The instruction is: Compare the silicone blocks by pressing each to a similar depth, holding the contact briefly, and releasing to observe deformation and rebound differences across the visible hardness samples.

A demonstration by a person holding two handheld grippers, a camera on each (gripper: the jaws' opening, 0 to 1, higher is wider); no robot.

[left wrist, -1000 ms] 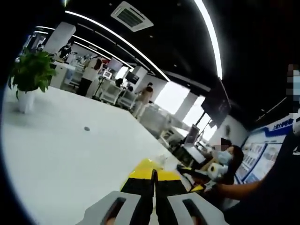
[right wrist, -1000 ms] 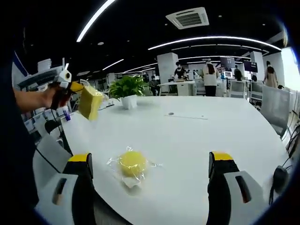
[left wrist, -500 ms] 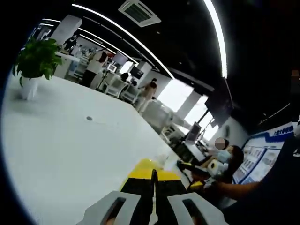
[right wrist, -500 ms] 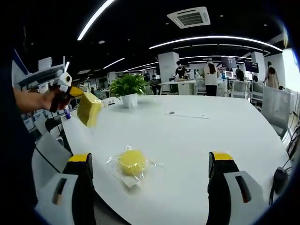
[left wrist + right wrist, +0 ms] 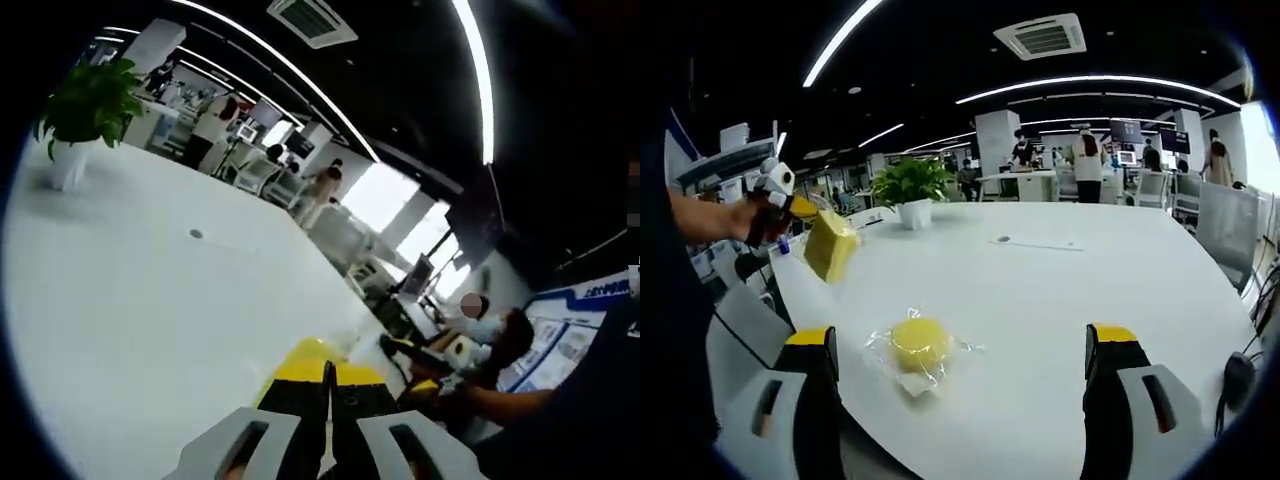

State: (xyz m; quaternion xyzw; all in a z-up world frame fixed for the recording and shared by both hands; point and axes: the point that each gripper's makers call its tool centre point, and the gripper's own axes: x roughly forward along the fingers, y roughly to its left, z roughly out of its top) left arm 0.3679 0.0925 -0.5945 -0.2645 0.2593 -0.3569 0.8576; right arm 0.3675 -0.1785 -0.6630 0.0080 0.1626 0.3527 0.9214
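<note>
Right gripper view has the left gripper [image 5: 800, 212] lifted over the table's near corner, clamped on a square yellow block [image 5: 830, 246] that hangs clear of the white table [image 5: 1060, 290], likely being squeezed to test it. A round yellow block [image 5: 919, 342] in clear wrap lies between the right gripper's [image 5: 965, 350] wide-apart, empty jaws. Beyond stand a potted plant [image 5: 911, 190], desks and people under strip lights.

There are no words or numbers clear enough to read. A blue and white wall board [image 5: 575, 320] in the left gripper view seems to have some writing along its top, but it is too blurry to make out.
</note>
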